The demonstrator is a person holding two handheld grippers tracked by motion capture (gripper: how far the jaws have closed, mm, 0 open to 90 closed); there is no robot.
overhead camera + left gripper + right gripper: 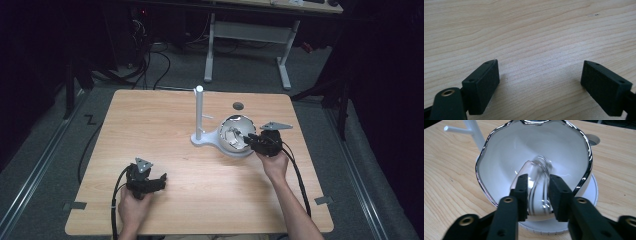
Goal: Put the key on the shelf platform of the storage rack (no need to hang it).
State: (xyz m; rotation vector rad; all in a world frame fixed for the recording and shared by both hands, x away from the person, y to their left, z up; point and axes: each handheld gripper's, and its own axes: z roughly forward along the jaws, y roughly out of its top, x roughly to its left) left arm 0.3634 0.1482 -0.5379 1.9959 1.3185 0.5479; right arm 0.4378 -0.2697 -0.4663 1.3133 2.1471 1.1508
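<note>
No readable text, labels, brands or nos. anywhere. Closest thing: a black Z-shaped mark (90, 119) on the grey floor, left of centre in the high view, just off the table's (150, 150) left edge.

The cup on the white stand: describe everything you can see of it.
The cup is white inside, glossy like glazed ceramic, with a wavy silver-edged rim. It lies tipped on its side on the round base of the white stand, right of the post, its mouth facing the right hand-held gripper. Its looped, silver-trimmed handle sits between that gripper's jaws, blurred; whether the pads press on it cannot be told. The stand rests on the wooden table.
</note>
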